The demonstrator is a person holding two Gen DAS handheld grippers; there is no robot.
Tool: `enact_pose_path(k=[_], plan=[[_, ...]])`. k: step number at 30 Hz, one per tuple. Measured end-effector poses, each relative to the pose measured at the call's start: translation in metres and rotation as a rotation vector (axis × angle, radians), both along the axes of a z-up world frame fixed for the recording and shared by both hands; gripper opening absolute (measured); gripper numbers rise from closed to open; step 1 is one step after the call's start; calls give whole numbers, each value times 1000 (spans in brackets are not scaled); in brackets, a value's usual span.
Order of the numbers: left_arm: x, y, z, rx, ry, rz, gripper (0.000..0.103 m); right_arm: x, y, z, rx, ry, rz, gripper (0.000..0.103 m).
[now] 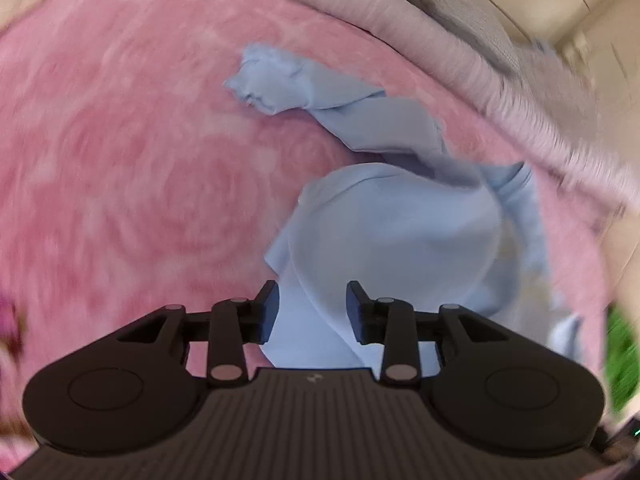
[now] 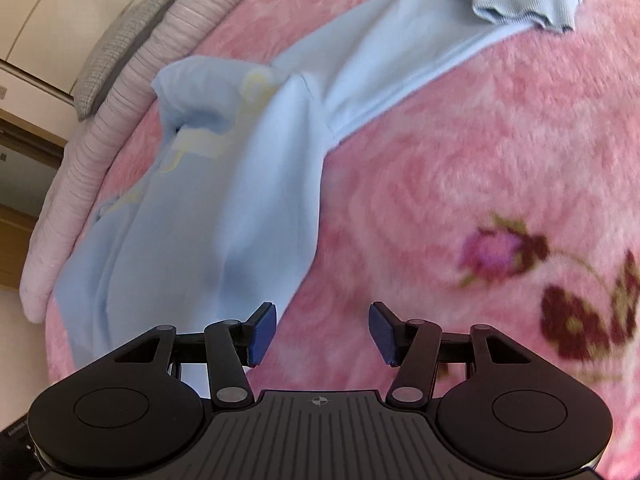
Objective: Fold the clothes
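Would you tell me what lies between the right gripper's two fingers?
In the right wrist view, only bare pink blanket shows between the open right gripper fingers; the blue garment edge lies just beside its left finger.

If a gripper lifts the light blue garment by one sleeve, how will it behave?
The light blue garment is probably floppy: it lies in soft folds, so the body would hang and trail. It looks thin, so likely light. Its sleeve may drag on the fuzzy pink blanket rather than slide.
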State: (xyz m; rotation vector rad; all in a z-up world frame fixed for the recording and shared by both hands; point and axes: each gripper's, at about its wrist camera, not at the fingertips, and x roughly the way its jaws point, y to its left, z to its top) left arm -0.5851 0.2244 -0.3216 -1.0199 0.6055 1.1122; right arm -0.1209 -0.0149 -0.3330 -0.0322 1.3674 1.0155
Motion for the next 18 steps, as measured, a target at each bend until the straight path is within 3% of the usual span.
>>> enact_pose_path(k=[3, 6, 8, 9, 10, 11, 12, 15, 18], plan=[[14, 11, -11, 72, 109, -107, 37, -8, 10, -5, 41, -78, 31, 55], [21, 16, -21, 115, 158, -164, 40, -15, 20, -10, 95, -118, 53, 55], [26, 20, -30, 114, 151, -201, 30, -20, 27, -13, 132, -115, 84, 55], [29, 21, -32, 107, 134, -239, 14, -22, 30, -14, 154, -104, 107, 52], [32, 20, -29, 99, 126, -273, 9, -23, 34, -15, 157, -88, 132, 13], [34, 19, -26, 90, 117, -307, 7, -24, 38, -15, 160, -72, 157, 4], [37, 16, -18, 79, 104, -343, 6, -21, 36, -8, 173, -66, 146, 4], [34, 8, 18, 50, -7, -413, 5, -6, 28, 20, 226, -50, 108, 3], [19, -5, 79, 37, -266, -437, 5, 21, 17, 72, 304, -77, 75, 3]])
